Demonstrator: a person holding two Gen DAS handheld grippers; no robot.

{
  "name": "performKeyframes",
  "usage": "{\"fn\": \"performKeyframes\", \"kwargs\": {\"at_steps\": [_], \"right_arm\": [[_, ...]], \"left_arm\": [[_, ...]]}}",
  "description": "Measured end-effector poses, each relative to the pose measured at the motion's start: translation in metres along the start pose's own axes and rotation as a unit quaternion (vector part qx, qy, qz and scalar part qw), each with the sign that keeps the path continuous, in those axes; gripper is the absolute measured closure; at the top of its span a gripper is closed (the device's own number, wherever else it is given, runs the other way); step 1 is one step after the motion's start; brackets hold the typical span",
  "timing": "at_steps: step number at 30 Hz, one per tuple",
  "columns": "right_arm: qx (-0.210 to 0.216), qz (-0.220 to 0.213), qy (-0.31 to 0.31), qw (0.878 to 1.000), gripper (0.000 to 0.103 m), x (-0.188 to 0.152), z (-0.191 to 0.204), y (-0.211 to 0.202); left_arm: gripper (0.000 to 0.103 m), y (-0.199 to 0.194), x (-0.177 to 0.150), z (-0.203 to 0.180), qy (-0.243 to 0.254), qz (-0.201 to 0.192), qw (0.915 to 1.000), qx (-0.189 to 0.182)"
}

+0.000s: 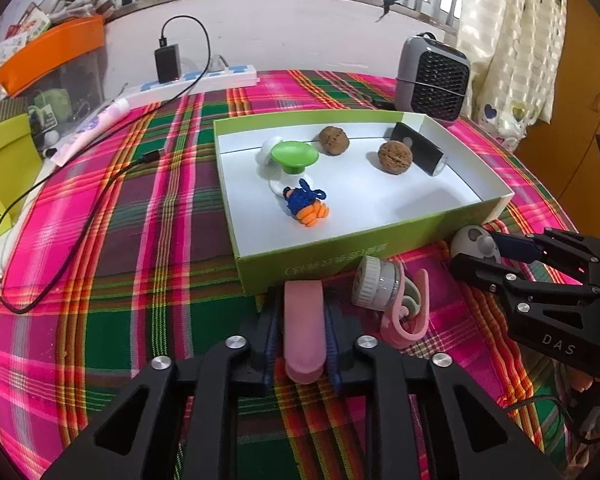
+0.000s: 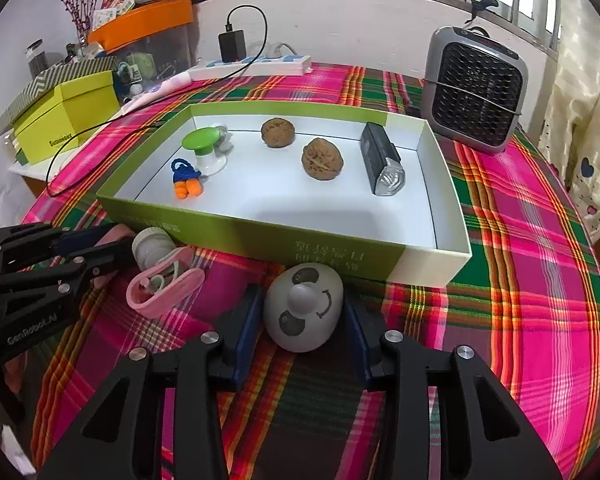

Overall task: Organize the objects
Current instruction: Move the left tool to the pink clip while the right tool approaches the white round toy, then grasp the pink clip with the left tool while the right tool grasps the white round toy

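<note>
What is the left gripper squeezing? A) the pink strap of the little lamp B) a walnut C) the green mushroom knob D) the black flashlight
A: the left gripper has its pads pressed on the pink strap, while both walnuts, knob and flashlight lie in the green box.

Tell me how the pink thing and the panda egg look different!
The pink clip is long, flat and pink; the panda egg is round, white and has a face. The left gripper pinches the pink clip, while the right gripper has the panda egg between its fingers. Both lie on the plaid cloth outside the green box.
</note>
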State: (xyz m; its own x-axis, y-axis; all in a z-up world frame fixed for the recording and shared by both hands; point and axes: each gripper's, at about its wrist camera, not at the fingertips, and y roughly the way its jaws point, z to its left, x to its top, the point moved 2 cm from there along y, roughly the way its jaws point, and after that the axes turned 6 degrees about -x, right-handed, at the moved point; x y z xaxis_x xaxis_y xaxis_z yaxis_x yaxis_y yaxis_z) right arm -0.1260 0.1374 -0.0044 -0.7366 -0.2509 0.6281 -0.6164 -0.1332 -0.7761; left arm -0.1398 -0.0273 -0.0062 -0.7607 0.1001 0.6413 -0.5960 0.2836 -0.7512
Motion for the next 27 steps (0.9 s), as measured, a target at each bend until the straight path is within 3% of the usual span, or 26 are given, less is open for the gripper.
{"fn": "performKeyframes", "kwargs": {"at_steps": [27], "right_arm": [[0.016, -0.005, 0.003, 1.000, 0.063, 0.0007, 0.0004, -0.0024]], "left_arm": [[0.087, -0.0062, 0.0023, -0.0005, -0.010, -0.010, 0.9999, 0.008]]}}
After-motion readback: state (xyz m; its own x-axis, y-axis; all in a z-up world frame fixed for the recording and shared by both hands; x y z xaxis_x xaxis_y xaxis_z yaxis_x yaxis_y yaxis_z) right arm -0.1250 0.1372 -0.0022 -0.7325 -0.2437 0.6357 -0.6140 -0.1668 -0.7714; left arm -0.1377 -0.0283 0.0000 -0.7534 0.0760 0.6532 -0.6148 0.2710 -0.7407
